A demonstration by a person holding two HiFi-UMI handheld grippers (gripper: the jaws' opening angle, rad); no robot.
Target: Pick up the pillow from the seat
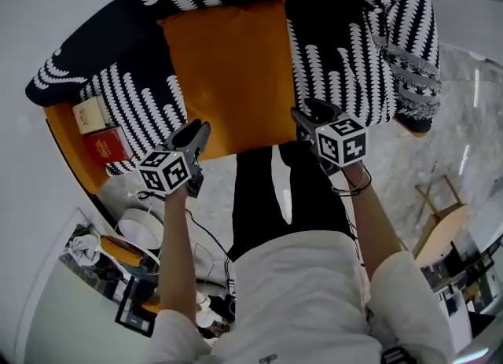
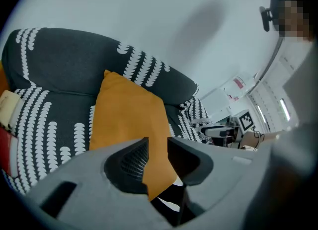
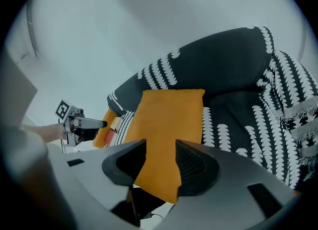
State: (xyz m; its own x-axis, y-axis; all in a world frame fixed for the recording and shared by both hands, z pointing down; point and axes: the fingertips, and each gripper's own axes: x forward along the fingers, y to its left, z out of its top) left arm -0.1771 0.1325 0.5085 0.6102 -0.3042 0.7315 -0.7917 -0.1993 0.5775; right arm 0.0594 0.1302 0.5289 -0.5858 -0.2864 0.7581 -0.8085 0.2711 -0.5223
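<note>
An orange pillow (image 1: pixel 228 71) leans upright on the seat of a black armchair with a white pattern (image 1: pixel 338 56). My left gripper (image 1: pixel 200 130) hovers by the pillow's lower left corner and my right gripper (image 1: pixel 302 115) by its lower right corner. In the left gripper view the jaws (image 2: pixel 158 147) stand a little apart, and the pillow (image 2: pixel 126 119) shows through the gap, beyond them. In the right gripper view the jaws (image 3: pixel 160 149) stand wider apart, with the pillow (image 3: pixel 166 119) showing behind them. Neither gripper's pads press on the fabric.
Two small boxes (image 1: pixel 102 130), one cream and one red, lie on the seat's left side. A patterned throw (image 1: pixel 405 56) hangs over the right armrest. My black-trousered legs (image 1: pixel 275 189) stand before the chair. Clutter and a white bowl (image 1: pixel 141 229) sit at lower left, a wooden chair (image 1: pixel 440 201) at right.
</note>
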